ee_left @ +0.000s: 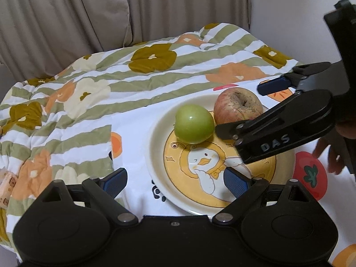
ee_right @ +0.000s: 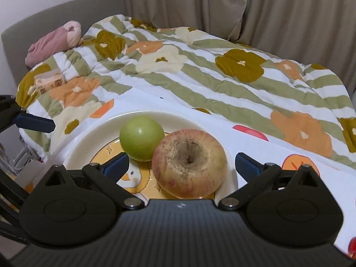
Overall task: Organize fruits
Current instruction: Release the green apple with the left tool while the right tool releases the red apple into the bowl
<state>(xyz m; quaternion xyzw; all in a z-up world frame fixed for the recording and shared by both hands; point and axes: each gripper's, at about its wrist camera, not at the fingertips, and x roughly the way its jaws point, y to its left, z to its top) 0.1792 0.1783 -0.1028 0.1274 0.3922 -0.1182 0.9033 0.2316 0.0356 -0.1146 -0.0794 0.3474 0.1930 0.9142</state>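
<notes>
Your right claw (ee_right: 181, 164) sits wide apart around the round red-yellow apple (ee_right: 189, 163), low in the frame; it's hard and smooth, so squeeze its fat middle.

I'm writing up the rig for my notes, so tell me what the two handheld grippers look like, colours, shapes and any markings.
Both match. The left gripper and right gripper have matte black bodies with two rounded, disc-topped lobes, black link arms on silver pivot pins, and blue ribbed finger pads. In the left wrist view, raised letters "DAS" show on the right gripper's side. The right body's top is finely ridged. No cables or sleeves are visible.
</notes>
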